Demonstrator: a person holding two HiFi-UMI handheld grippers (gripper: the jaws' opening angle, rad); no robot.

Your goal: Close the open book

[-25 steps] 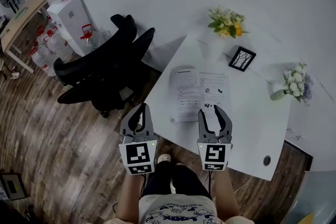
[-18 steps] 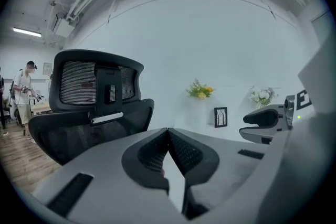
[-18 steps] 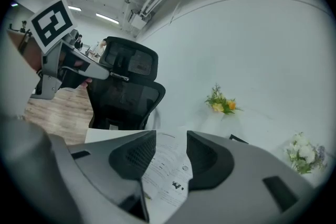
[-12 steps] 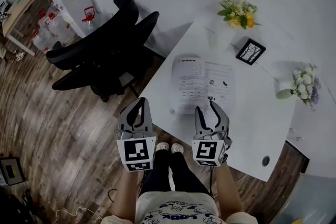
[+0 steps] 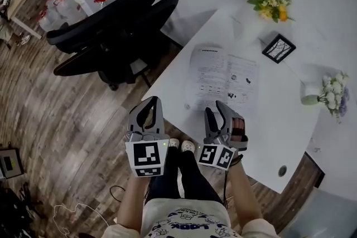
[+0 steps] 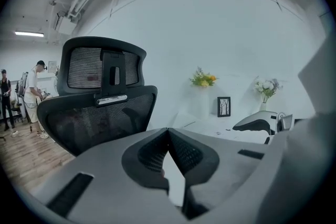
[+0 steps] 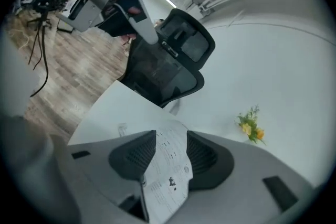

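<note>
White table (image 5: 279,120): open book (image 5: 223,78), print unreadable; left tool (image 6: 168,130) pressed together, right tool (image 7: 171,135) spread.

Matt printed paper of the open book (image 5: 223,78), smooth white table top (image 5: 279,120), dark wood-grain floor (image 5: 56,103), black mesh chair back (image 6: 100,113).

No word or number can be read for sure. The open book (image 5: 223,78) on the desk (image 5: 279,125) has rows of small dark print and a few little drawings on both pages, but the letters are too tiny to make out. In the right gripper view the print is only specks too. The cube on the left tongs (image 5: 149,107) bears a black-and-white square marker (image 5: 147,154), a pattern and not letters. The right tongs (image 5: 219,110) bear a second square marker (image 5: 216,156). The person's shirt (image 5: 184,226) has blue letters, cut off at the edge and not clear enough to read.
</note>
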